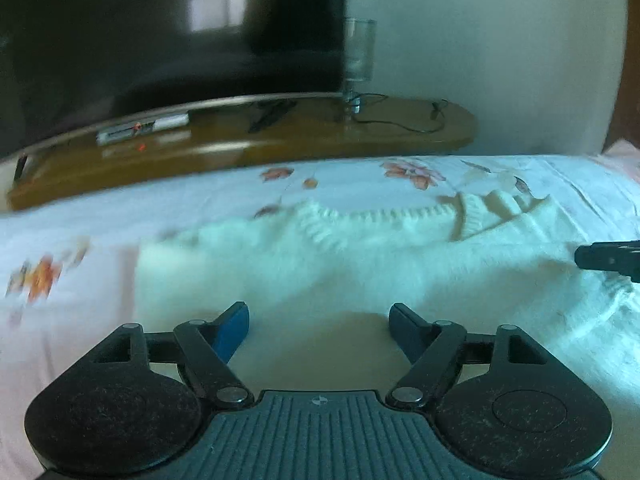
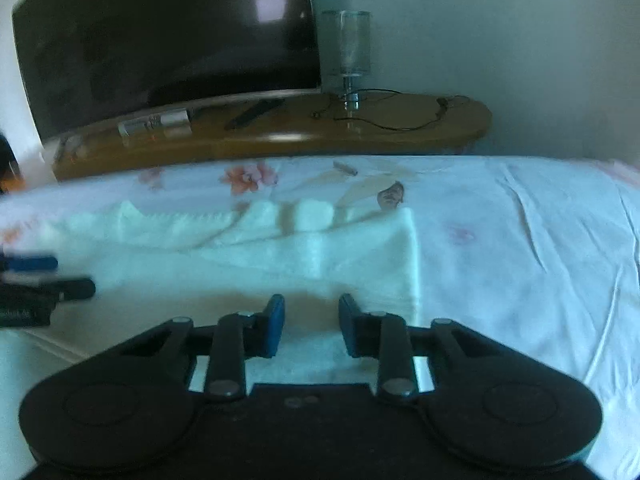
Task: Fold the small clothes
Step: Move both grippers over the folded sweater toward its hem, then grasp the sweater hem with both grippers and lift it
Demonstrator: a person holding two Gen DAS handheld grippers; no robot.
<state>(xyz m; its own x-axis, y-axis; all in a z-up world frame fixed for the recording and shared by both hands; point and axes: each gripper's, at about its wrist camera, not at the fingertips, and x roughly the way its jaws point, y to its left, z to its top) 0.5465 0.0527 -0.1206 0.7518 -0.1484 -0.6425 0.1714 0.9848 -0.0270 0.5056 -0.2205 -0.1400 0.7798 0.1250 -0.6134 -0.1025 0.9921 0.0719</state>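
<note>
A white knitted sweater (image 1: 360, 264) is lying flat across a floral bedsheet (image 1: 60, 320), its ribbed collar pointing toward a wooden TV stand (image 1: 280, 140) at the foot of the bed. No brand or readable writing is showing anywhere; a small box (image 2: 154, 124) under the dark television (image 1: 160, 28) is carrying marks too blurred to read.

In the left wrist view, the left gripper (image 1: 318, 320) is hovering low over the near part of the sweater, its jaws spread wide apart and holding nothing. Its fingertips (image 1: 236, 320) appear to be sitting just above the knit, though motion blur is making contact hard to judge. The black tip of the right gripper (image 1: 608, 260) is entering from the right edge, over the sweater.

In the right wrist view, the left gripper (image 2: 60, 280) is reaching in from the left, blue and black fingers apart. The right gripper (image 2: 311, 320) is pointing forward along the sweater's (image 2: 280, 256) right side, near its straight edge, jaws parted moderately with fabric lying beneath them and nothing pinched. A clear glass lamp (image 2: 348, 52) is standing on the stand beside the television, a thin cable (image 2: 400, 124) trailing across the wood.
</note>
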